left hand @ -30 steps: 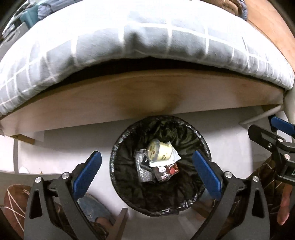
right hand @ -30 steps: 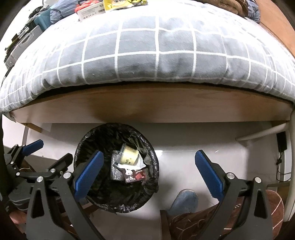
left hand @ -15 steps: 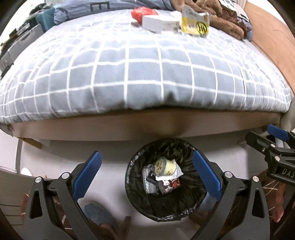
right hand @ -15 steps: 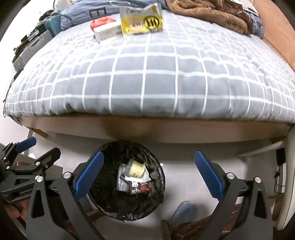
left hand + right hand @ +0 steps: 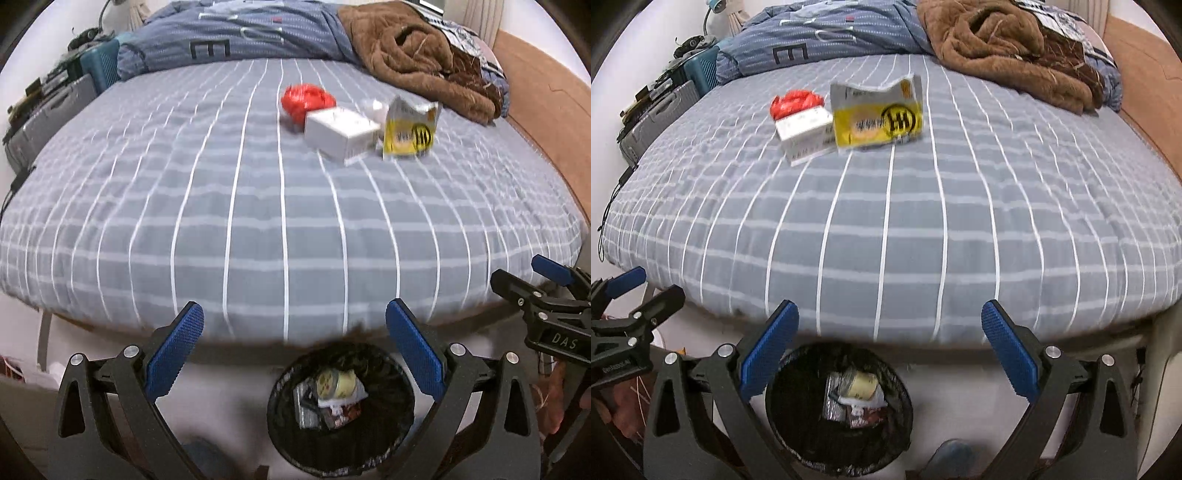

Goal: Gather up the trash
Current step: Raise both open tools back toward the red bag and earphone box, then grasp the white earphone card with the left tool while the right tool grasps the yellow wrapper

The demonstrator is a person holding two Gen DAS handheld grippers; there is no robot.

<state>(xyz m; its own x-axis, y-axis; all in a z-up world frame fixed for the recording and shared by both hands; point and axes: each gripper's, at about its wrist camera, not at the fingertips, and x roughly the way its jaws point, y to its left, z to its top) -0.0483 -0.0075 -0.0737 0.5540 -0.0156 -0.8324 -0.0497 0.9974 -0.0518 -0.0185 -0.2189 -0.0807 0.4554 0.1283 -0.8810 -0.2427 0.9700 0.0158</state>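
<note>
Three trash items, a crumpled red wrapper (image 5: 306,100), white cardboard box (image 5: 341,134) and yellow foil packet (image 5: 877,114), lie mid-bed beyond the black-lined bin (image 5: 838,410), packet nearest the right gripper (image 5: 890,350); both it and the left gripper (image 5: 294,352) gape empty.

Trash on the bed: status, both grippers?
Left gripper open, empty; right gripper open, empty. Crumpled red wrapper, white cardboard box, yellow foil packet on grey checked bedspread. Black-lined round bin below. Path unobstructed.
</note>
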